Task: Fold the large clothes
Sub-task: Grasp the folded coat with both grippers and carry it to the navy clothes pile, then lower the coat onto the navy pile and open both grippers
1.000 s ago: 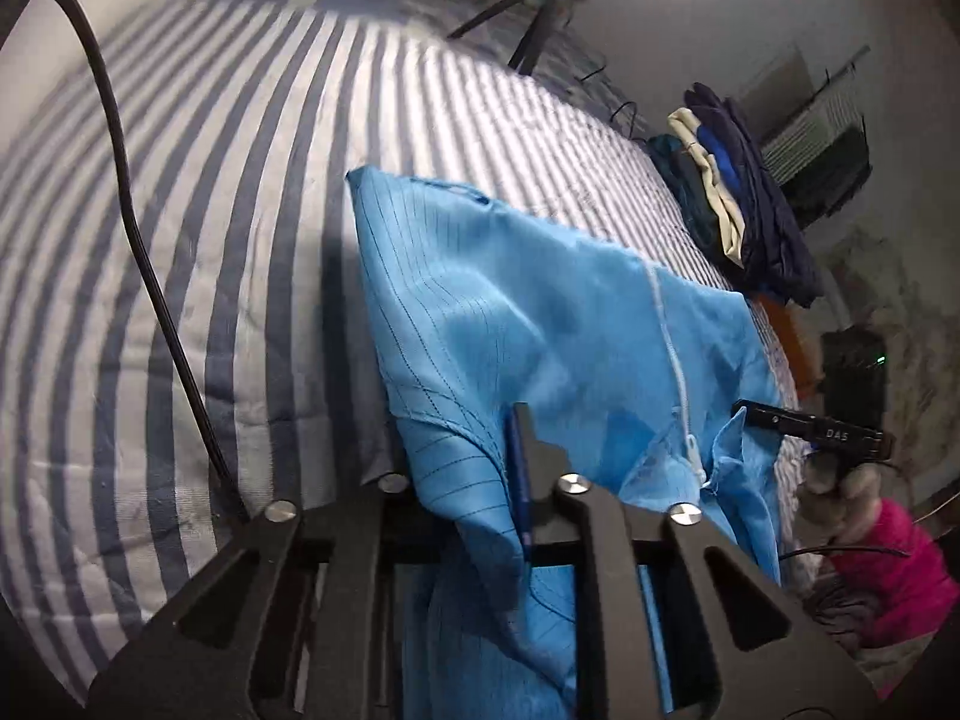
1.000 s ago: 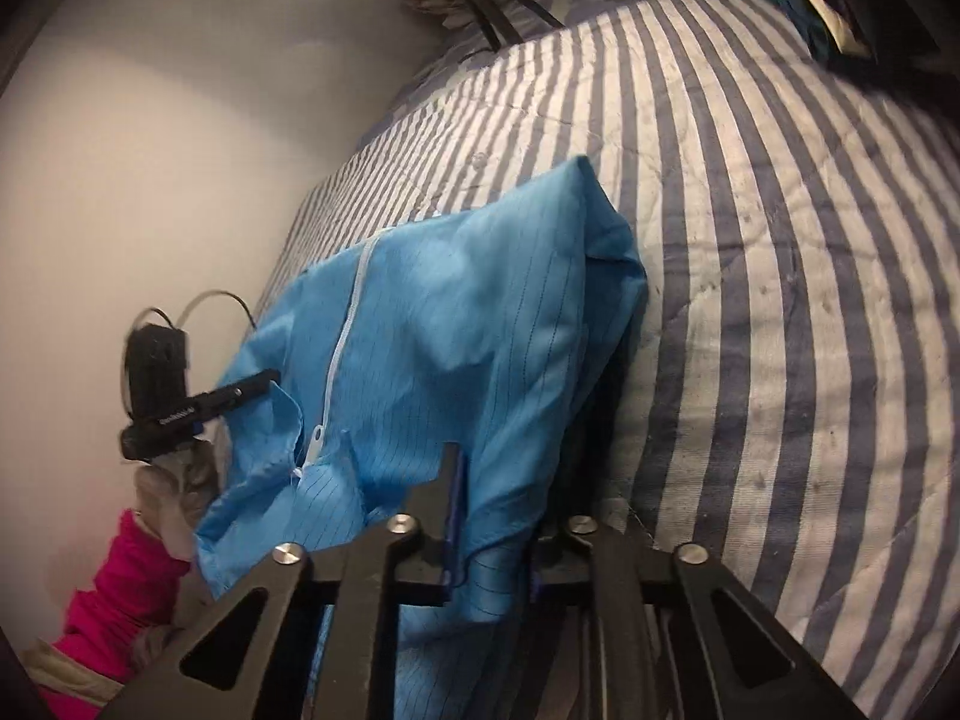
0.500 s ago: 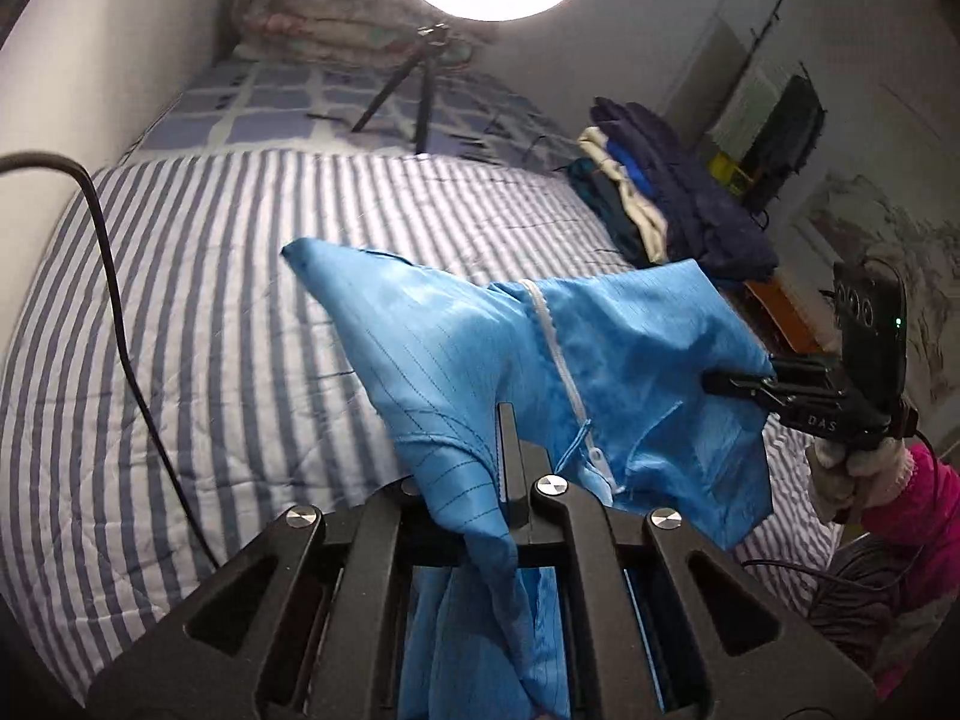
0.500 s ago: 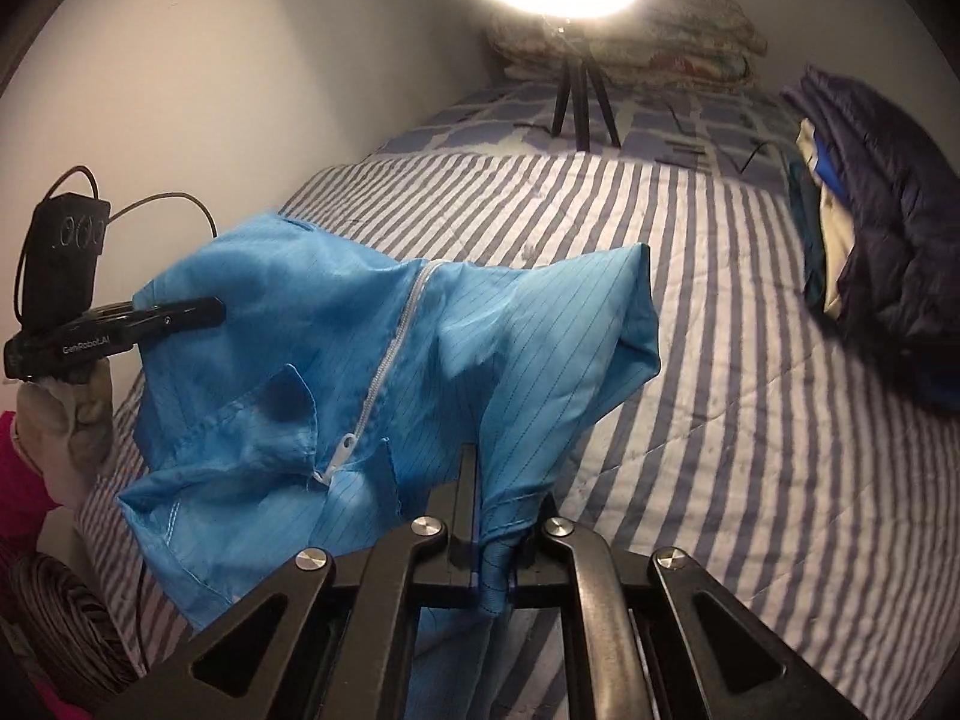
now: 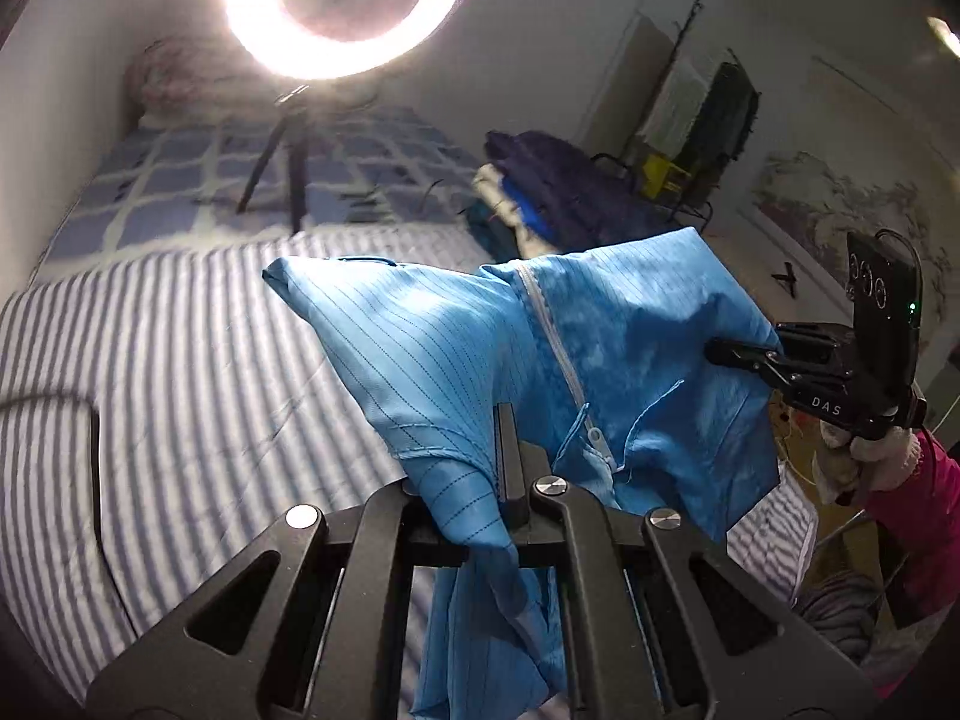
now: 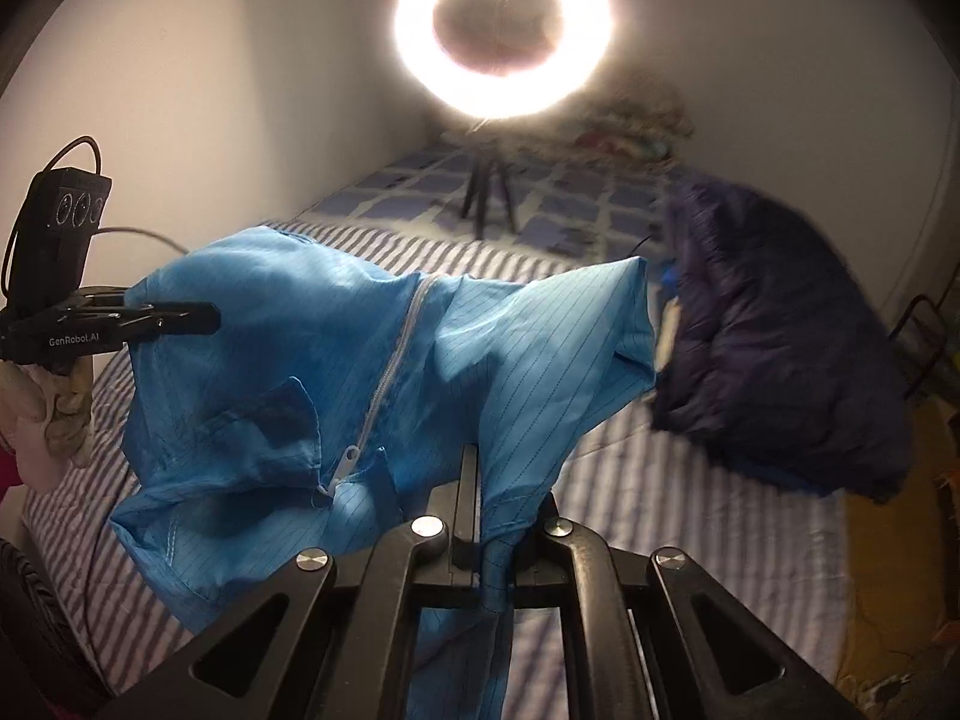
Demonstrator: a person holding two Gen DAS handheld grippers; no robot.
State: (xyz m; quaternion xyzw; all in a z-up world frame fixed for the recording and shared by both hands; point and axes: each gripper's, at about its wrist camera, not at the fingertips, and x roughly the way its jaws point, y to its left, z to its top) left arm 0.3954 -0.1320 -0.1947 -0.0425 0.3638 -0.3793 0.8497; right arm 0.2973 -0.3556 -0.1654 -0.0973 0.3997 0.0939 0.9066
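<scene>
A large light-blue zip jacket [image 5: 456, 360] hangs in the air above the striped bed [image 5: 180, 372], stretched between both grippers, zipper facing me. My left gripper [image 5: 501, 420] is shut on one edge of it; it also shows in the right wrist view [image 6: 204, 319], clamped on the jacket's left side. My right gripper [image 6: 474, 468] is shut on the other edge of the jacket [image 6: 336, 360]; it also shows in the left wrist view [image 5: 720, 353]. Part of the garment dangles below the jaws.
A lit ring light on a tripod [image 5: 342, 6] stands at the bed's far end. A pile of dark folded clothes [image 6: 774, 336] lies on the bed's right side. A black cable [image 5: 96, 480] runs over the bed at left. Walls close in on the left.
Both grippers have lifted the jacket from the bed up into the air and tilted upward, so the ring light and far wall now fill the top of both views.
</scene>
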